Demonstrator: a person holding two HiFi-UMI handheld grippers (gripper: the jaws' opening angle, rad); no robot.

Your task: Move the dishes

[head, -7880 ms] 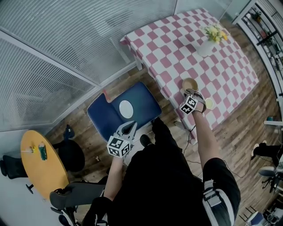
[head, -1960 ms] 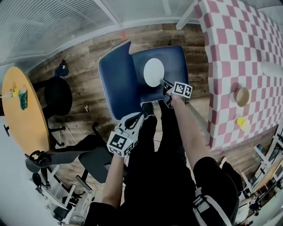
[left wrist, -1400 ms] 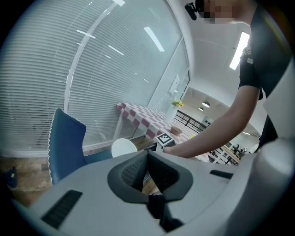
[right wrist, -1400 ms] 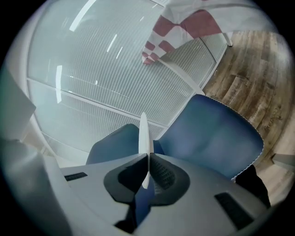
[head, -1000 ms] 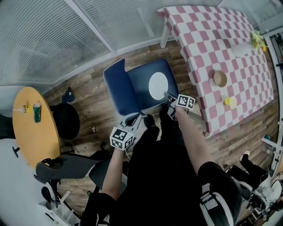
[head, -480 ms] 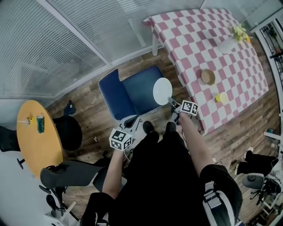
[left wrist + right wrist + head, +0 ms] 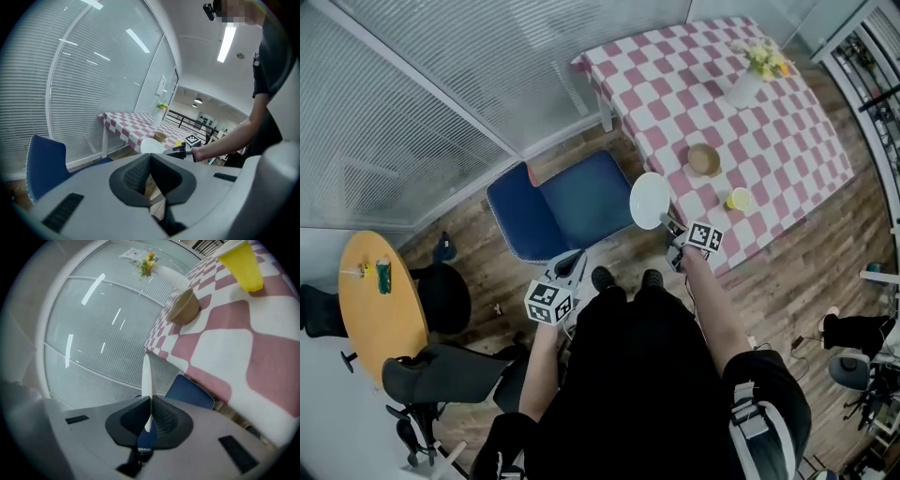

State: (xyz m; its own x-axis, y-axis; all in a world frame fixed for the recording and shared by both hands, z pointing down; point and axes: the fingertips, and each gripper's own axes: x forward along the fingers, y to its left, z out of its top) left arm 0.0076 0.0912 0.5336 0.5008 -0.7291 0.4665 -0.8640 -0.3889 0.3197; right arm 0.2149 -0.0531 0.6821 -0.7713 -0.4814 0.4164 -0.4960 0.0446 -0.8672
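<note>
Right tool (image 7: 667, 222): jaws pinching the rim of a thin, smooth white round plate (image 7: 650, 200). In the right gripper view the plate (image 7: 146, 375) stands edge-on, a narrow white sliver rising from between the dark ribbed pads of the right tool (image 7: 149, 404). It is off every surface. From the head view it lies between the blue padded chair (image 7: 567, 202) and the near edge of the tabletop (image 7: 773, 127), which is covered in a pink-and-white checked cloth.

Left tool (image 7: 576, 259): jaws pressed together at the tips, nothing between them. It is held low, over the wooden plank floor (image 7: 787, 281) just in front of the chair. In the left gripper view the ribbed pads of the left tool (image 7: 150, 157) meet, and only floor shows through the slit below.

On the tabletop:
- A round tan bowl (image 7: 704, 159), matte, near the edge.
- A small yellow cup (image 7: 738, 199) just beside the bowl.
- A white vase holding yellow flowers (image 7: 746, 82), further back.

The chair seat is bare. Its backrest has a pale stitched edge.
</note>
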